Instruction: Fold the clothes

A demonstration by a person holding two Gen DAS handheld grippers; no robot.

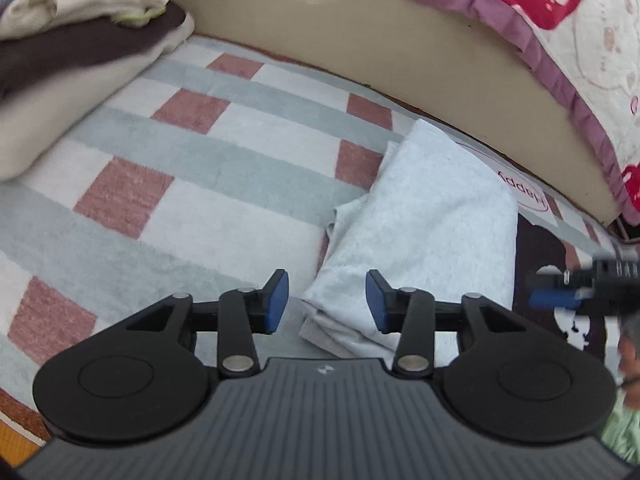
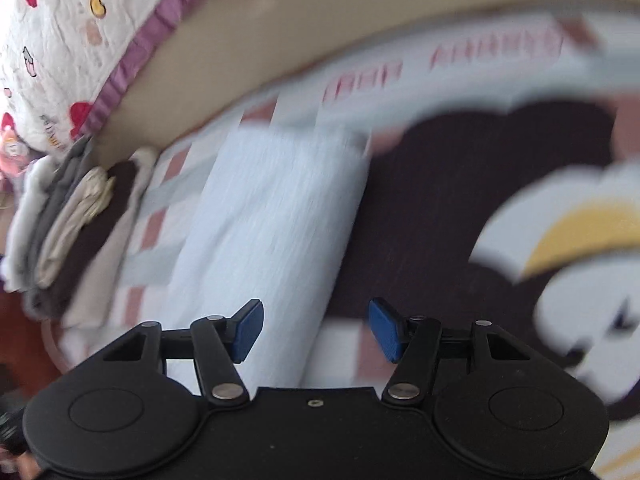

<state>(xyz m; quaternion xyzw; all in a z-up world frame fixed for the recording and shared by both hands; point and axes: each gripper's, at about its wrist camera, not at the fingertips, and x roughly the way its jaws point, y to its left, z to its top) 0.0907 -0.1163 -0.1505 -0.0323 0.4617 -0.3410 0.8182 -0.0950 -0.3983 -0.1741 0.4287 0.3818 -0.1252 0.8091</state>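
Note:
A folded pale blue garment (image 1: 432, 232) lies on the checked blanket (image 1: 192, 184). My left gripper (image 1: 327, 300) stands open just above its near corner, with nothing between the blue pads. My right gripper (image 2: 316, 328) is open too, over the near right edge of the same garment (image 2: 264, 220); that view is motion-blurred. The right gripper (image 1: 572, 292) also shows at the right edge of the left wrist view, blurred, beside the garment.
A stack of folded clothes (image 1: 80, 40) in cream, dark brown and grey sits at the far left. A beige headboard (image 1: 360, 40) runs behind, with a quilt (image 1: 560, 20) draped over it. A dark cartoon print (image 2: 520, 200) covers the blanket to the right.

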